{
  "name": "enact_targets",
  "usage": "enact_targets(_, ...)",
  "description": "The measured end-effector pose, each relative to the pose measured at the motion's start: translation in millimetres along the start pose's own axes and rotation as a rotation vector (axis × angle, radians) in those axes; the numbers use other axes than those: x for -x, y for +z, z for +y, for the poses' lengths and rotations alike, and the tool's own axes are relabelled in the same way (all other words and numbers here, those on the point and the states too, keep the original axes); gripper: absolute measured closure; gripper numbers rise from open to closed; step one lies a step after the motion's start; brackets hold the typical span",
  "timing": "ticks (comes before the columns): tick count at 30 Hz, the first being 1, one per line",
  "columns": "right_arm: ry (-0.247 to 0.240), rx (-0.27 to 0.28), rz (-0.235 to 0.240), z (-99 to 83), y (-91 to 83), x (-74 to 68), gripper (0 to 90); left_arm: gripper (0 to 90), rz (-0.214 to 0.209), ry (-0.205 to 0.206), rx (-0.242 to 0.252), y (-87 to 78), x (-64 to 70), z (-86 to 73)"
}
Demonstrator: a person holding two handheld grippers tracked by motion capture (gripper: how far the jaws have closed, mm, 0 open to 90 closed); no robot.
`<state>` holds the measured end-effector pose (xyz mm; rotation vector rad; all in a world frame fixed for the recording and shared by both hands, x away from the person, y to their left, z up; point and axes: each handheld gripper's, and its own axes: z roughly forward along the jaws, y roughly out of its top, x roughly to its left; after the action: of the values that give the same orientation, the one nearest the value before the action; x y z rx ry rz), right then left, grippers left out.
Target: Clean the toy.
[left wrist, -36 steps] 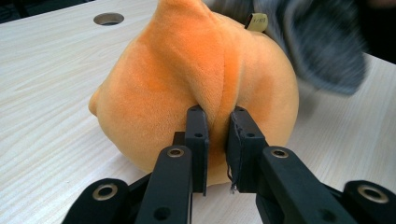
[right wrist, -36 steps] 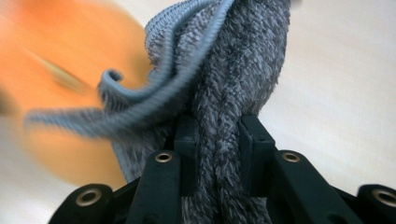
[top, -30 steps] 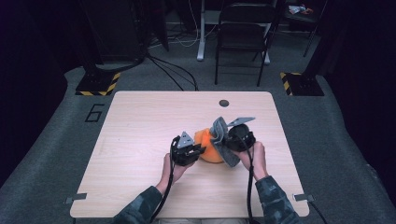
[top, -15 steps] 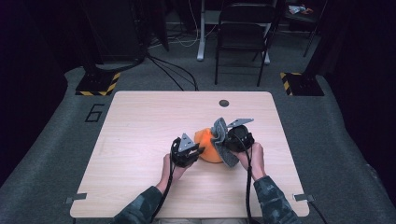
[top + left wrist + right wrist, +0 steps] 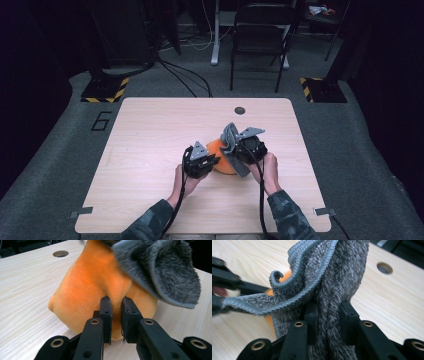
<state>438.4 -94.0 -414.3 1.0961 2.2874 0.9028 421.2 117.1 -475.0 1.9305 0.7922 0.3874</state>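
From the high view, the soft orange plush cushion (image 5: 222,156) sits on the pale wooden desk (image 5: 150,140) between both tongs, the left tongs (image 5: 207,162) at its near-left edge and the right tongs (image 5: 235,150) lifting a grey fuzzy microfibre cloth (image 5: 229,137) against it, probably to wipe or drape it.

In the left gripper view, the left tongs (image 5: 116,315) pinch a fold of the cushion (image 5: 87,290), likely steadying it; the cloth (image 5: 162,267) overhangs.

In the right gripper view, the right tongs (image 5: 328,322) are clenched on the bunched cloth (image 5: 332,277).

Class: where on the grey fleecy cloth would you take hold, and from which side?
Grip the grey cloth at its bunched folds, coming from the person's side, as the right gripper does: the gathered layers fill the jaws, while the stitched hem flops loose.
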Motion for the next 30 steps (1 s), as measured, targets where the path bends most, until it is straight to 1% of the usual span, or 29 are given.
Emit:
enact_targets(1,0.006,-0.013,0.000,-2.3,1.9,3.9,71.7,80.2,0.002,-0.005,0.004,0.5,-0.6,-0.8)
enact_targets(2,0.025,-0.024,0.000,-5.2,4.1,7.1,71.8,80.2,0.000,-0.012,0.002,1.0,-1.1,-1.3)
enact_targets(4,0.044,-0.056,-0.003,-11.3,9.7,14.4,71.8,80.0,-0.004,-0.017,-0.001,1.1,-2.0,-1.8)
enact_targets(5,0.065,-0.061,0.000,-14.4,11.9,18.3,71.8,80.0,-0.003,-0.013,-0.003,1.1,-2.2,-1.9)
enact_targets(6,0.082,-0.065,0.013,-17.4,13.9,22.6,71.8,79.9,-0.008,0.000,-0.010,0.9,-2.8,-1.4)
enact_targets(7,0.090,-0.079,0.010,-19.4,15.6,25.5,71.8,79.8,-0.001,-0.005,-0.001,1.5,-2.2,-1.7)
enact_targets(8,0.092,-0.097,-0.003,-21.4,17.5,27.6,71.8,79.7,-0.006,-0.002,-0.008,1.1,-3.0,-1.5)
enact_targets(9,0.084,-0.114,-0.022,-24.1,20.7,30.1,71.8,79.7,-0.002,-0.006,-0.002,1.6,-3.2,-1.8)
enact_targets(10,0.108,-0.139,-0.021,-27.4,23.9,32.0,71.8,79.6,-0.003,-0.016,0.003,1.8,-3.3,-2.1)
enact_targets(11,0.106,-0.142,-0.025,-31.7,28.5,35.8,71.8,79.6,-0.002,-0.013,0.004,1.9,-3.9,-2.2)
enact_targets(12,0.112,-0.162,-0.031,-35.6,32.9,38.6,71.8,79.6,-0.002,-0.013,0.003,2.0,-4.0,-2.4)
enact_targets(14,0.132,-0.192,-0.032,-42.8,40.6,43.1,71.8,79.5,0.000,-0.013,0.004,2.0,-4.0,-2.6)
enact_targets(15,0.147,-0.203,-0.021,-45.7,43.6,45.3,71.7,79.5,0.002,-0.012,0.004,2.0,-4.0,-2.6)
enact_targets(16,0.154,-0.217,-0.021,-47.5,45.1,46.6,71.7,79.4,0.003,-0.012,0.005,1.8,-4.1,-2.5)
enact_targets(18,0.154,-0.227,-0.016,-48.5,45.7,48.5,71.8,79.4,0.000,-0.013,0.004,1.7,-4.5,-2.3)
enact_targets(20,0.153,-0.213,-0.025,-44.2,38.9,50.5,72.0,79.3,0.000,-0.019,0.008,1.3,-5.8,-2.5)
enact_targets(22,0.162,-0.163,-0.023,-36.0,26.2,52.0,72.0,79.3,-0.005,-0.033,0.013,1.1,-7.1,-3.0)
enact_targets(23,0.168,-0.129,-0.019,-30.6,18.2,51.1,72.0,79.2,-0.004,-0.030,0.013,1.2,-7.4,-3.0)
enact_targets(24,0.160,-0.096,-0.015,-25.0,10.2,49.9,72.0,79.2,-0.009,-0.031,0.008,0.9,-6.8,-2.8)
enact_targets(25,0.158,-0.059,0.003,-19.5,2.3,47.1,72.0,79.2,0.000,-0.028,0.015,1.5,-5.8,-2.8)
enact_targets(26,0.153,-0.027,0.016,-14.1,-4.9,42.9,72.0,79.1,-0.002,-0.022,0.010,1.3,-5.6,-2.5)
enact_targets(28,0.127,0.012,0.047,-5.1,-13.2,32.6,71.9,78.9,-0.002,-0.028,0.015,1.7,-4.6,-2.7)
enact_targets(29,0.112,0.010,0.065,-2.8,-14.0,27.0,71.9,78.8,-0.003,-0.026,0.013,1.6,-4.9,-2.6)
enact_targets(30,0.090,-0.006,0.070,-1.4,-10.3,21.3,71.9,78.5,-0.003,-0.026,0.014,1.5,-5.3,-2.7)
